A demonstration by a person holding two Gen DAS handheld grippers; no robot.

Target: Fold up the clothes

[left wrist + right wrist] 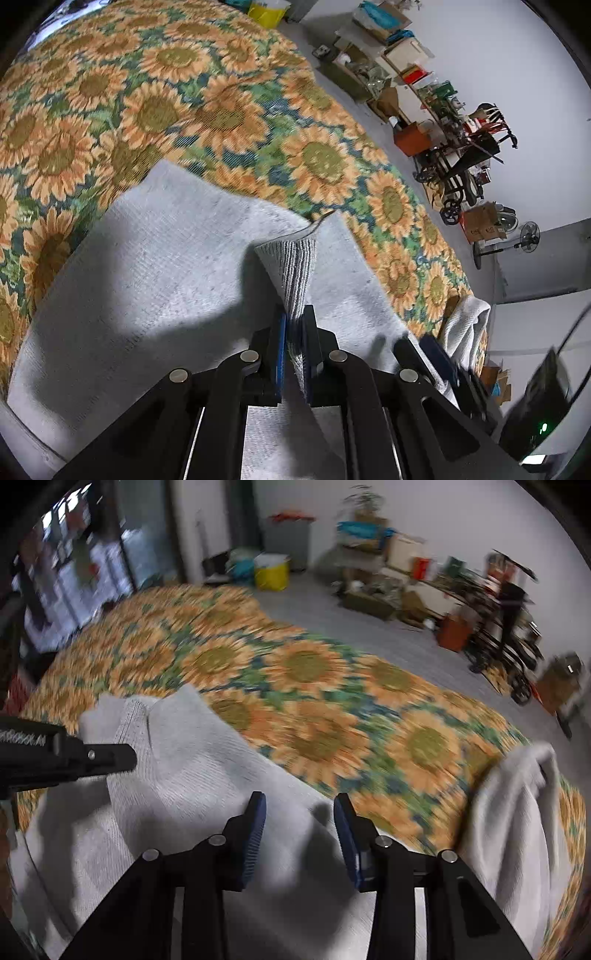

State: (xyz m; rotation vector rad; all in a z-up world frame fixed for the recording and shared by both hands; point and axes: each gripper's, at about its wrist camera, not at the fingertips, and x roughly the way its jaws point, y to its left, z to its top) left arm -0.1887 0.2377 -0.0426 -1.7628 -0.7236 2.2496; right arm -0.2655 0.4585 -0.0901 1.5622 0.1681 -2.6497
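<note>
Grey knit, two garments counted. The grey sweater lies spread on the sunflower bedspread, filling the near part of both wrist views. A second pale grey garment sits bunched at the right edge of the bedspread, well apart from the first; in the left wrist view it shows as a white fold near the right side.

Two grippers. Our left gripper is clamped tight on the ribbed cuff of the sweater, blue pads pressed to the fabric on both sides; the cuff rises out of the jaws and stands up above the flat body of the sweater. Our right gripper is wide open with nothing between the pads, hovering over the sweater's right edge where it meets the bedspread; we cannot tell whether it is touching. In the right wrist view the left gripper enters from the left, at the raised fold of the sweater.

Right wrist view is motion-blurred. Background: cluttered shelves along the white wall, one yellow bin, one floor fan.
</note>
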